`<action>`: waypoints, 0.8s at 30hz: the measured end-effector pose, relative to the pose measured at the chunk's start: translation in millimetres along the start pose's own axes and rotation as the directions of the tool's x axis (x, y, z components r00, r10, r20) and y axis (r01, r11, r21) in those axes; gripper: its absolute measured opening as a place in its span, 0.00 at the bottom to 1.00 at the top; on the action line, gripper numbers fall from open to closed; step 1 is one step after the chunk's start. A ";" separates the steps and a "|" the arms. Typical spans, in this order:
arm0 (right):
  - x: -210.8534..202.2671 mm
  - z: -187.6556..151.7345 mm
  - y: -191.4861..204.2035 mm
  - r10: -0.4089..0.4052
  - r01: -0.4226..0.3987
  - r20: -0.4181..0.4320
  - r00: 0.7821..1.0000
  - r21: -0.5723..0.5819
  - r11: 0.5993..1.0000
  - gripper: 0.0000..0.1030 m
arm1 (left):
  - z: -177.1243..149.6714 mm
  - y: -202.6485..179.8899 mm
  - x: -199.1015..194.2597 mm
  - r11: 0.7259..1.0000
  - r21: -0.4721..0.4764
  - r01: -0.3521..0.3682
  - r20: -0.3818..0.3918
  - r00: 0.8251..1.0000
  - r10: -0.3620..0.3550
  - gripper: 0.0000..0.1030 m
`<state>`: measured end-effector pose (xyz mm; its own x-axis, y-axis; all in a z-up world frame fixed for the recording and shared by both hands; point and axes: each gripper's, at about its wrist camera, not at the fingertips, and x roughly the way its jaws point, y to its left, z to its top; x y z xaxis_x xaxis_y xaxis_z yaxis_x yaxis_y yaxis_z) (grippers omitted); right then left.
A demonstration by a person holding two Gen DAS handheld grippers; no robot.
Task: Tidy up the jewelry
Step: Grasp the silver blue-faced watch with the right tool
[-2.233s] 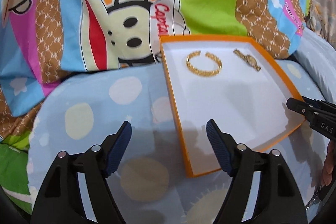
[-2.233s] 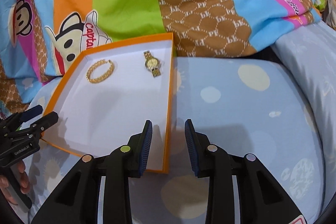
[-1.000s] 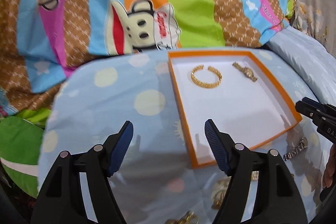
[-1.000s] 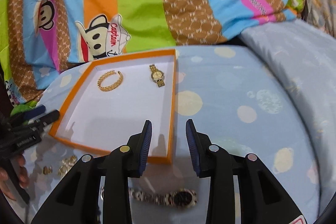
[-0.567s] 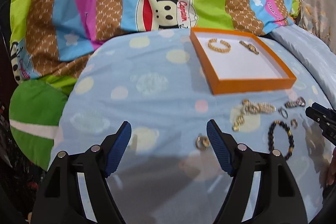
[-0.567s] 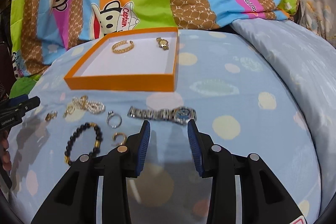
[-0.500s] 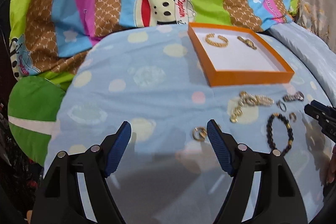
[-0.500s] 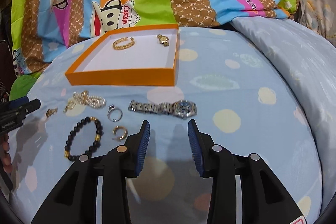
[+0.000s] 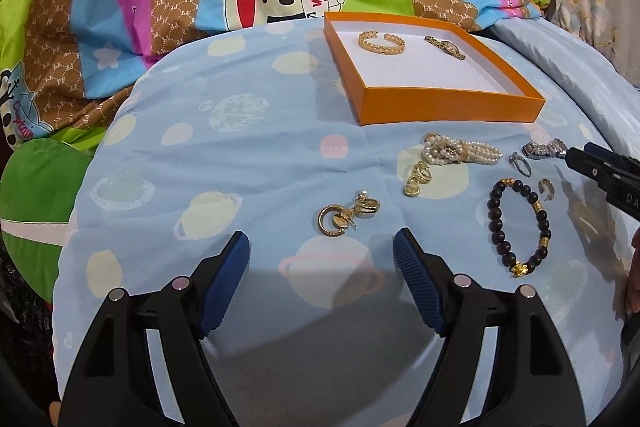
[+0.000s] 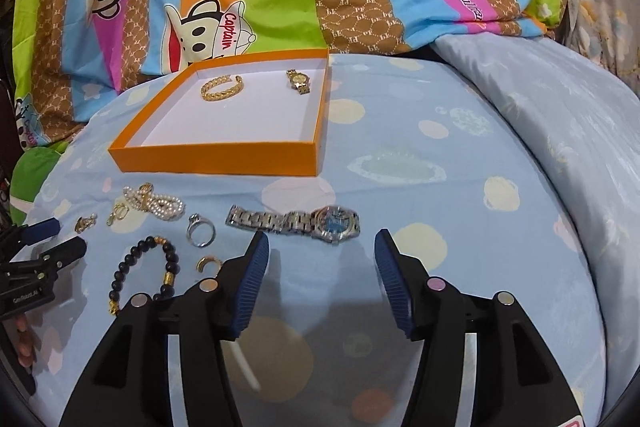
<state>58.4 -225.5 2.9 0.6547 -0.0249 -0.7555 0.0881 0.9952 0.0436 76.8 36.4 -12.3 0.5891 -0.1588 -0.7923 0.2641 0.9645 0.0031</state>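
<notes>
While most of the jewelry lies loose on the blue bedsheet [image 10: 460,155], I count only two pieces inside the orange box [image 10: 216,157]: a gold bangle [image 10: 221,87] and a small gold watch [image 10: 298,81], both near its far edge. Just in front of the box's near wall, a silver watch [image 10: 294,219] lies flat, directly ahead of my right gripper [image 10: 320,251], whose jaws are spread wide and hold nothing. To its left sit a silver ring [image 10: 201,225], a pearl bracelet [image 10: 154,201], a black bead bracelet [image 10: 142,269] and a small gold hoop [image 10: 208,263]. My left gripper [image 9: 322,253] is also spread and empty, with a pair of gold earrings [image 9: 346,215] just ahead of it and another gold piece [image 9: 417,179] farther on.

I judge this the start of a pickup, with much sorting left. The next move, I think, calls for lowering the right jaws across the silver watch's band, closing gently on the soft sheet, then carrying it over the box wall.
</notes>
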 end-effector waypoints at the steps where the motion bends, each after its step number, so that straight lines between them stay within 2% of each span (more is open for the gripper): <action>1: 2.7 3.4 -0.3 0.007 -0.007 -0.003 1.000 -0.002 1.000 0.55 | 0.1 0.8 0.4 1.000 -0.004 0.002 0.000 1.000 -0.002 0.71; 6: 12.9 18.0 1.0 0.034 -0.034 -0.007 0.999 0.006 0.999 0.55 | -0.5 6.3 2.5 0.999 -0.032 0.014 -0.007 1.000 -0.014 0.72; 9: 24.6 22.5 0.8 0.041 -0.040 -0.043 0.998 0.027 0.999 0.55 | -0.3 7.1 2.6 0.999 -0.036 0.016 -0.007 1.000 -0.017 0.72; 15: 29.5 14.1 -4.1 0.090 -0.084 -0.087 0.992 0.066 0.994 0.56 | 0.1 9.2 3.1 0.999 -0.049 0.019 -0.007 1.000 -0.019 0.72; 20: 18.5 -1.1 2.3 0.088 -0.087 -0.092 0.992 0.011 0.996 0.56 | 0.9 9.3 4.1 0.999 -0.049 0.016 -0.007 1.000 -0.016 0.72; 24: 8.1 -11.5 8.5 0.116 -0.117 -0.094 0.989 -0.002 0.993 0.56 | 0.8 9.7 4.1 0.999 -0.052 0.016 -0.007 1.000 -0.016 0.72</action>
<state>55.8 -216.2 -10.4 0.5874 0.1002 -0.8031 0.0089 0.9914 0.1302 82.3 45.0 -15.1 0.5797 -0.1731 -0.7962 0.2334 0.9715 -0.0413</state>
